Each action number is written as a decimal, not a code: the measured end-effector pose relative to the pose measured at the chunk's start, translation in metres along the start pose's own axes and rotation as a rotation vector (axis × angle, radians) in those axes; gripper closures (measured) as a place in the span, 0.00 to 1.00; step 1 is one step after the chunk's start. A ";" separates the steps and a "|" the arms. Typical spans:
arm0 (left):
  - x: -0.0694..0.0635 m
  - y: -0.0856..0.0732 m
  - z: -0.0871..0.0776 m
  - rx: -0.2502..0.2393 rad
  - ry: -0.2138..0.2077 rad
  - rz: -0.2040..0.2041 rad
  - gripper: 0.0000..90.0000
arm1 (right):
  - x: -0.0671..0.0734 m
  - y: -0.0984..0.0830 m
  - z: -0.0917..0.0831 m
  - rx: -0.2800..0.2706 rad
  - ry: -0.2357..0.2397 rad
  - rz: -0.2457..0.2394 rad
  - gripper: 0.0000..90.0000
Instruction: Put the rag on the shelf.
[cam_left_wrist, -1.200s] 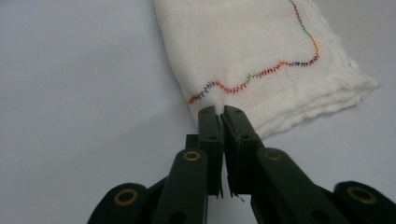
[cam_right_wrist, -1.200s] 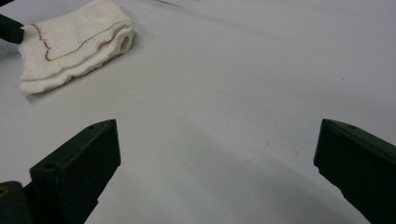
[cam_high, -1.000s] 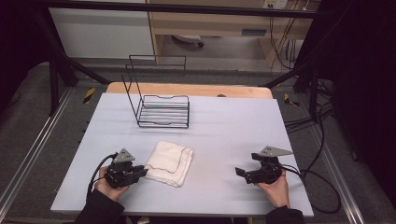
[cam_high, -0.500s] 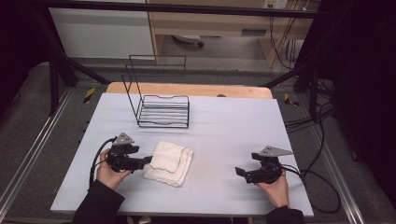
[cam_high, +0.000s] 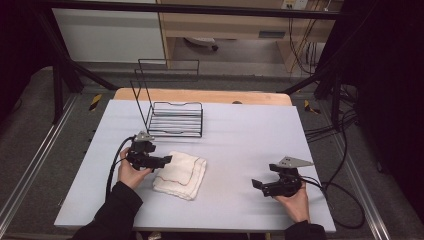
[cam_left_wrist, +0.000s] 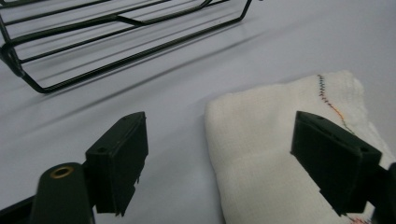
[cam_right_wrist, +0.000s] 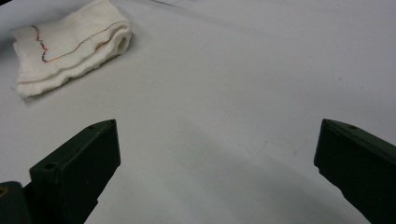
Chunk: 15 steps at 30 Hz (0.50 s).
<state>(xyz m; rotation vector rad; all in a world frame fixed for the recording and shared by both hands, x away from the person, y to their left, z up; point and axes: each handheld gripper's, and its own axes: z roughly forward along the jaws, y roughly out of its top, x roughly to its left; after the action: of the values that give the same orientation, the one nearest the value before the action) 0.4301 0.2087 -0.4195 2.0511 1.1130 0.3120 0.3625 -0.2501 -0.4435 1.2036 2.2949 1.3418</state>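
Near the middle of the pale table (cam_high: 250, 135), a little toward the person's left, lay a folded white cloth (cam_high: 181, 175) with a thin coloured stitch line along its hem. It lay flat, in several layers, well apart from every table edge. The left gripper (cam_high: 162, 161) stood at the cloth's left border; its jaws had just been opening and stood wide apart. In the left gripper view one jaw hung over the bare table and the other over the cloth (cam_left_wrist: 261, 149), with the cloth's near edge between them, but neither pad pressed on it. The right gripper (cam_high: 257, 184) rested low over bare table well to the right of the cloth, jaws spread, nothing between them; its own view showed the cloth (cam_right_wrist: 70, 44) far off at the upper left.

I judged the step in hand to be lining up on the cloth's edge for a grasp. The next move would call for lowering the jaws so that one pad slid under the top layers before closing, without dragging the whole stack.

Beyond the cloth, a black wire rack (cam_high: 172, 117) stood toward the far left of the table, near but not touching the cloth. The table surface right of the cloth, and in front of it, gave free room.
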 end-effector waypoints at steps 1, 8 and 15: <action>0.001 0.000 0.004 0.010 -0.001 -0.004 0.21 | 0.000 0.000 0.000 0.000 0.000 0.000 0.01; 0.002 0.001 0.026 0.045 0.002 -0.023 0.40 | 0.000 0.000 0.001 0.005 -0.001 -0.007 0.01; 0.007 0.004 0.031 0.048 0.010 -0.051 0.56 | 0.000 0.000 0.001 0.007 -0.004 -0.004 0.01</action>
<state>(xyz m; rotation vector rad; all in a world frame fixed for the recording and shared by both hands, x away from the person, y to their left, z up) 0.4533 0.1970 -0.4390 2.0614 1.1878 0.2730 0.3631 -0.2495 -0.4442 1.2021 2.3000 1.3298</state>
